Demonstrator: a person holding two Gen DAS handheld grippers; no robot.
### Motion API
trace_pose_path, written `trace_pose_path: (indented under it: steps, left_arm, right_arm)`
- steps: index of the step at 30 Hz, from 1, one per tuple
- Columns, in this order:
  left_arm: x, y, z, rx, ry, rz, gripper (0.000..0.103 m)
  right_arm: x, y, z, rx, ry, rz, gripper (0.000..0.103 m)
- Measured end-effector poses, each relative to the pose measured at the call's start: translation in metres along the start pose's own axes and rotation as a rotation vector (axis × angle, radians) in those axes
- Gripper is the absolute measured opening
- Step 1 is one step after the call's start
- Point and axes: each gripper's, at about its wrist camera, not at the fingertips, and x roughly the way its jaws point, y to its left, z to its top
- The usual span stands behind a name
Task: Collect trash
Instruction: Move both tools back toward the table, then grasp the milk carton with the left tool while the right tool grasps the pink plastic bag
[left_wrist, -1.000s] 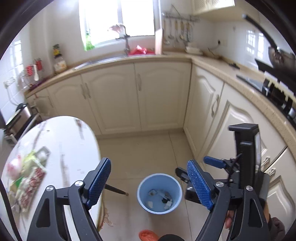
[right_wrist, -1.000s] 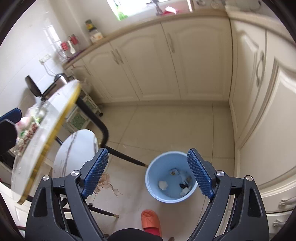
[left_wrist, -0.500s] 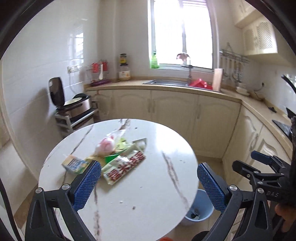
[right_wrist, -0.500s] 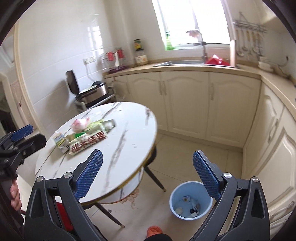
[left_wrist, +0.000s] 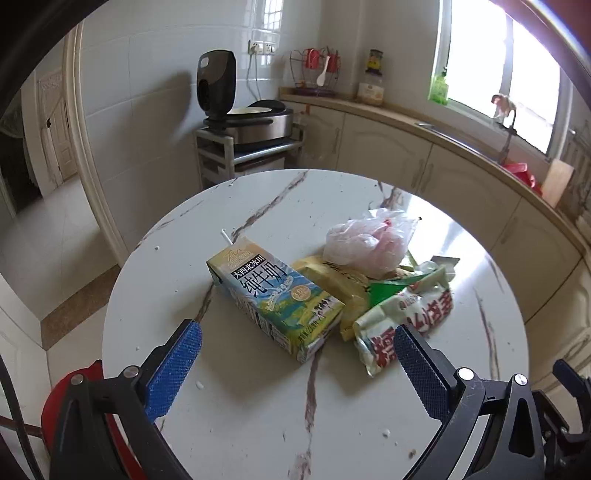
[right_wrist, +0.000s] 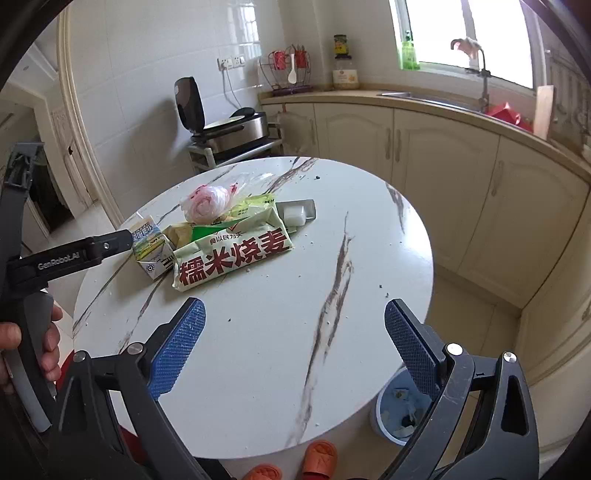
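Observation:
A pile of trash lies on the round white marble table (left_wrist: 258, 406) (right_wrist: 295, 350). It holds a milk carton (left_wrist: 275, 297) (right_wrist: 151, 245), a yellow wrapper (left_wrist: 336, 282), a crumpled pink-and-clear plastic bag (left_wrist: 365, 240) (right_wrist: 207, 201), a white-green food bag with red characters (left_wrist: 406, 314) (right_wrist: 232, 251) and a small foil pack (right_wrist: 297, 213). My left gripper (left_wrist: 295, 354) is open and empty, just in front of the carton; it also shows at the left of the right wrist view (right_wrist: 74, 254). My right gripper (right_wrist: 293, 332) is open and empty, over bare table in front of the food bag.
A blue bin (right_wrist: 402, 410) with scraps stands on the floor past the table's right edge. Orange slippers (right_wrist: 317, 458) lie under the table's near edge. Cream cabinets and a counter (right_wrist: 461, 147) run behind. A cooker on a rack (left_wrist: 247, 129) stands at the back.
Both grippers swung up and left from the blue bin on the floor to the table. The trash pile is now close in front of the left gripper. Both stayed open.

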Motion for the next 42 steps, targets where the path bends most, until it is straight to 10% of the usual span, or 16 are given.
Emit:
trace_pose_path:
  steps: [11,31,38,42]
  left_arm:
    - [0.04,-0.028,0.048,-0.044,0.115,0.054,0.101]
    - [0.06,0.045,0.055,-0.102,0.153,0.01,0.1]
    - [0.081,0.041,0.061,-0.045,0.16,-0.026,0.046]
    - [0.084,0.052,0.059,-0.081,0.14,-0.083,0.045]
  right_arm:
    - [0.043,-0.002,0.017,-0.021,0.045,0.022,0.098]
    - [0.141,0.083,0.1,-0.081,0.103,0.17,0.098]
    - [0.188,0.089,0.104,-0.049,0.181,0.15,0.098]
    - [0.189,0.088,0.102,-0.05,0.164,0.201,0.05]
